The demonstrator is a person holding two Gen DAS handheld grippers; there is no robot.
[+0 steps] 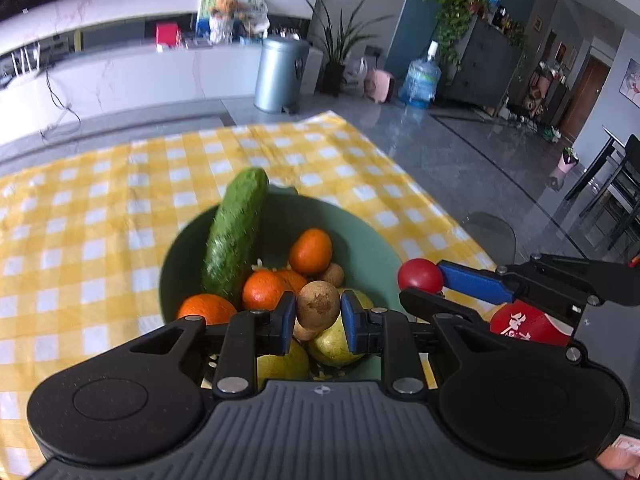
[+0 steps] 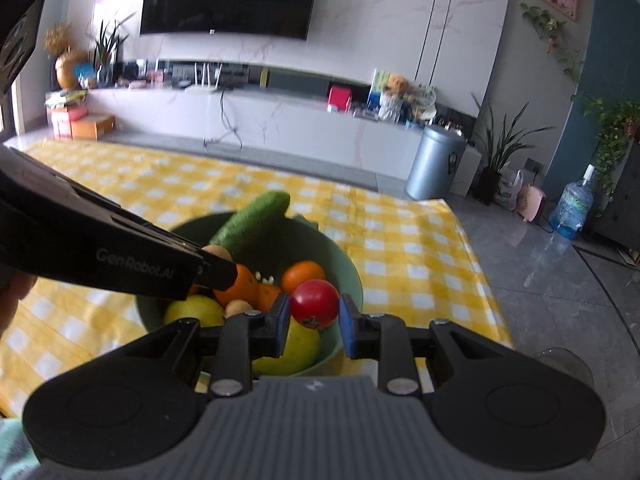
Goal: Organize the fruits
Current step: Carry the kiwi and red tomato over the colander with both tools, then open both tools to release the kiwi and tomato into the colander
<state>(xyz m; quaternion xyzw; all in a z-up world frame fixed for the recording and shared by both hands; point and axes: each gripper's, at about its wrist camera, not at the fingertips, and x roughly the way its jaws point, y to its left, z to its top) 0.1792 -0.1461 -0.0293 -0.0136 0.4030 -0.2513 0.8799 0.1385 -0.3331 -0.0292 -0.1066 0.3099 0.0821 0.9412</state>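
Bowl: green bowl (image 1: 372, 248) on yellow checked cloth (image 1: 100, 200), near its right edge.
In bowl: cucumber (image 1: 236, 236) leaning on far-left rim; oranges (image 1: 310, 251), yellow-green pears (image 1: 334, 340), small brown fruits.
L gripper (image 1: 318, 316): clenched on a small brown fruit (image 1: 318, 305), held just over the pile w/ blue pads either side.
R gripper (image 2: 314, 318): clamped on red tomato (image 2: 314, 304), above bowl's near-right rim.
Grippers: side by side, close, both over bowl.
Bkgd: metal bin (image 1: 280, 74), water jug (image 1: 420, 80) on floor.
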